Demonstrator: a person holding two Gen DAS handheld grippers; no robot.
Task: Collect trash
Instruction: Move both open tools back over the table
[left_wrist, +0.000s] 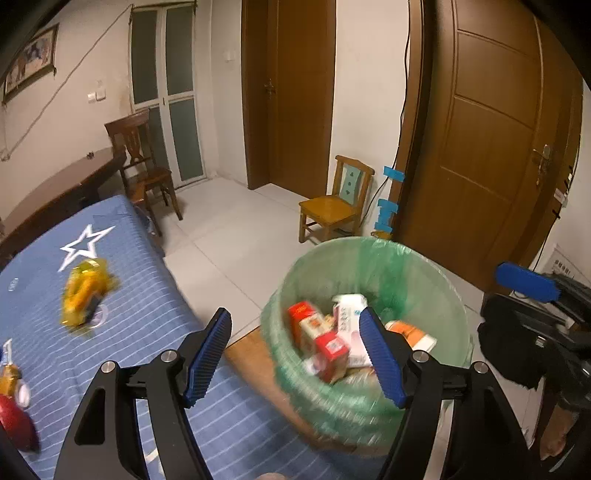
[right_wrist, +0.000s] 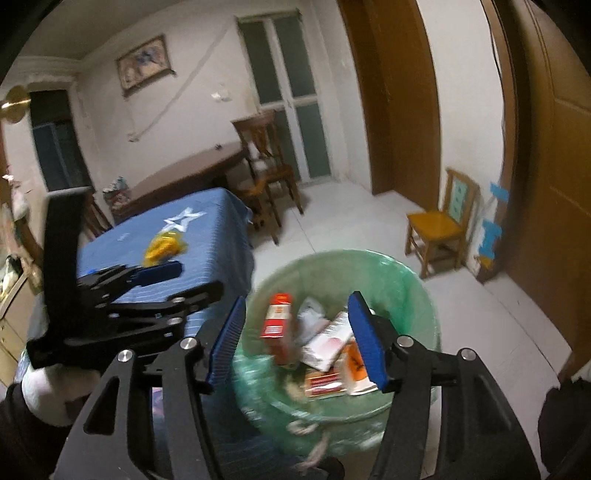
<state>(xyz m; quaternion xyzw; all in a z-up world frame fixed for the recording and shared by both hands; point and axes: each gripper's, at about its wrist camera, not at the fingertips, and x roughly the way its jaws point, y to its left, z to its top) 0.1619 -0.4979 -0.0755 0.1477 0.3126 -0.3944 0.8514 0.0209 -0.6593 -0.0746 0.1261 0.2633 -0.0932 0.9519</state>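
Note:
A trash bin with a green liner (left_wrist: 402, 266) (right_wrist: 399, 269) stands on the floor beside the table and holds red cartons (left_wrist: 328, 347) (right_wrist: 277, 325) and white packets (left_wrist: 349, 314) (right_wrist: 328, 341). My left gripper (left_wrist: 297, 356) is open and empty above the bin's near rim; it also shows in the right wrist view (right_wrist: 155, 277). My right gripper (right_wrist: 295, 339) is open and empty over the bin; one blue pad shows in the left wrist view (left_wrist: 524, 282). A yellow wrapper (left_wrist: 85, 291) (right_wrist: 162, 247) lies on the blue tablecloth (left_wrist: 147, 332). A red item (left_wrist: 14, 417) lies at the left edge.
A small yellow chair (left_wrist: 332, 206) (right_wrist: 439, 225) stands by the wall past the bin. A dark wooden chair (left_wrist: 144, 162) and a brown table (left_wrist: 62, 188) stand behind the blue table. Brown doors (left_wrist: 491, 140) line the right. White tile floor (left_wrist: 236, 229) lies between.

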